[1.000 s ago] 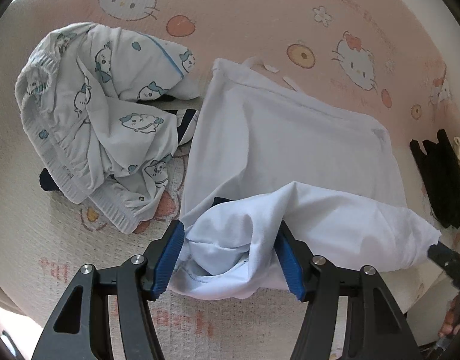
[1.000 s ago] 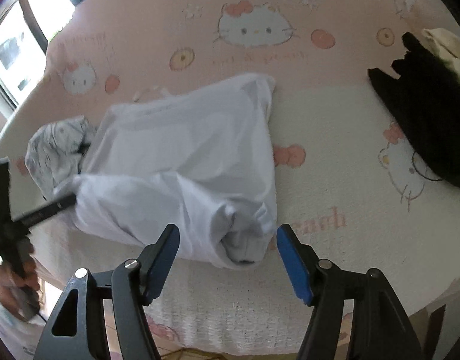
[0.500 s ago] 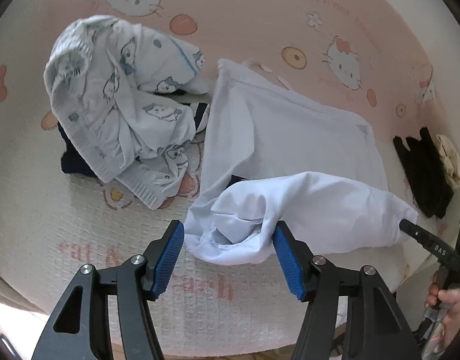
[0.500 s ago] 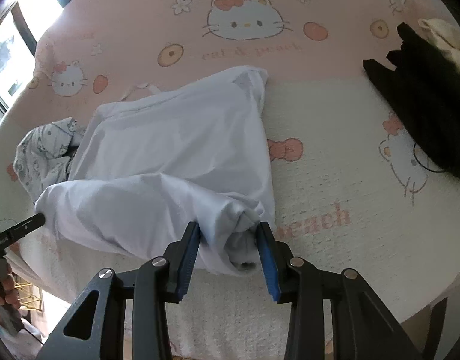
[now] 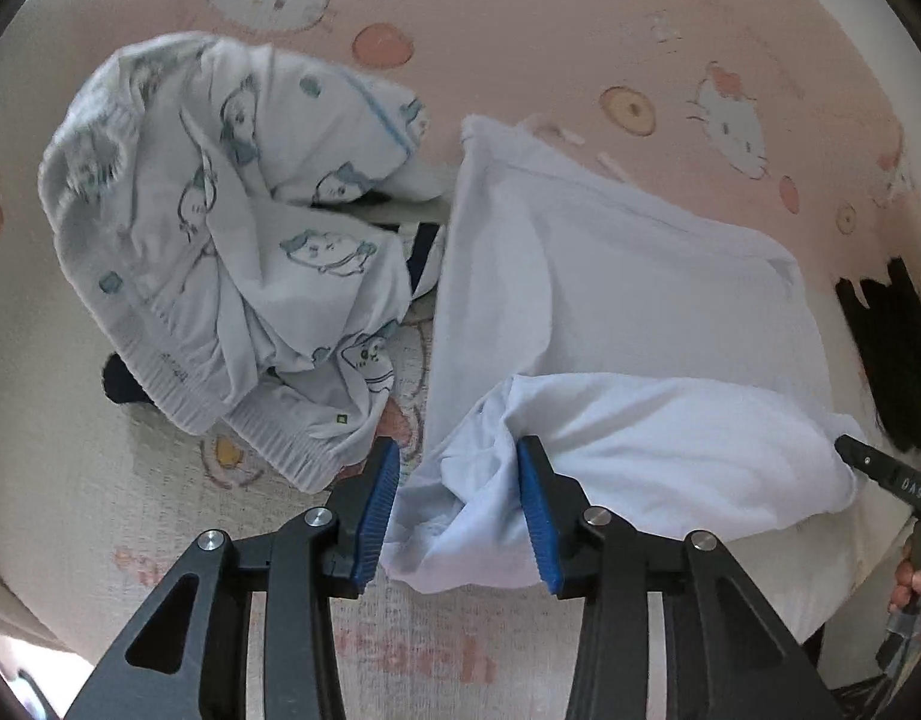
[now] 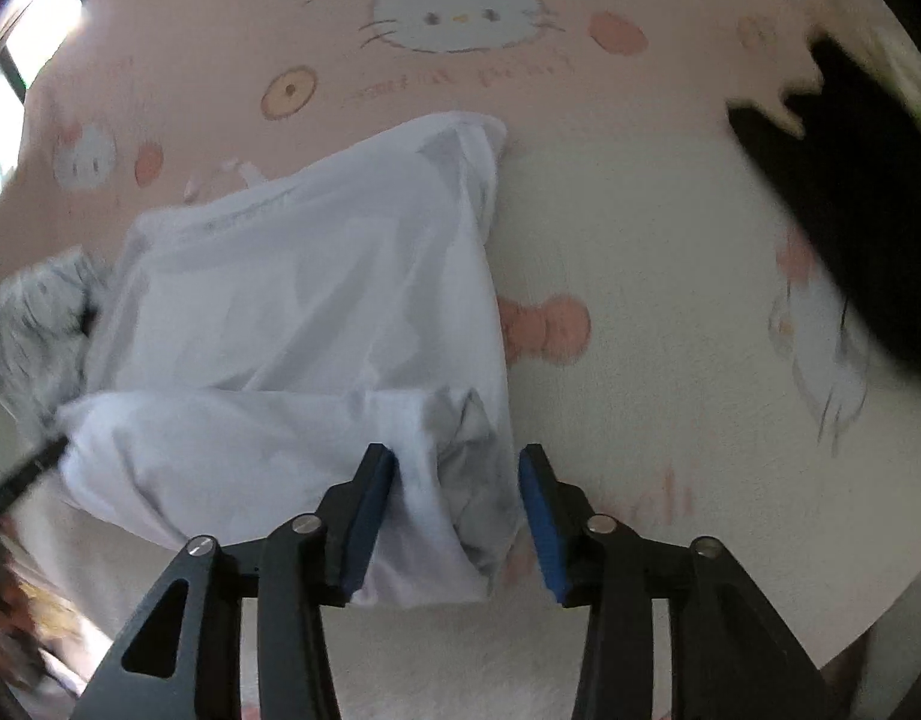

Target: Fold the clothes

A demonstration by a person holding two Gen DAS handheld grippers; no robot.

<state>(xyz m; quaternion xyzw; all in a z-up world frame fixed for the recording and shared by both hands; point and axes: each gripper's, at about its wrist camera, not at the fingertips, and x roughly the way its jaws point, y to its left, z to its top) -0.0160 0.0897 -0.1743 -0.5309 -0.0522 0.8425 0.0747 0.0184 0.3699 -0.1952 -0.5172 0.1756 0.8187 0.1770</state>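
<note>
A crumpled white cartoon-print knit garment [image 5: 220, 276] lies left on the pink cat-print blanket [image 5: 520, 18]. Beside it lies the smooth pale-blue shirt [image 5: 628, 300]; left hand-held gripper [image 5: 457, 507] and right hand-held gripper [image 6: 457, 516] stand spread around its bunched near hem.

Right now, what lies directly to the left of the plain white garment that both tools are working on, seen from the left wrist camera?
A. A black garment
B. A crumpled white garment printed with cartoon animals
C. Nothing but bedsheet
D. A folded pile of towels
B: the crumpled white cartoon-print garment lies bunched beside the left edge of the plain white garment; the black garment sits off to the right.
</note>
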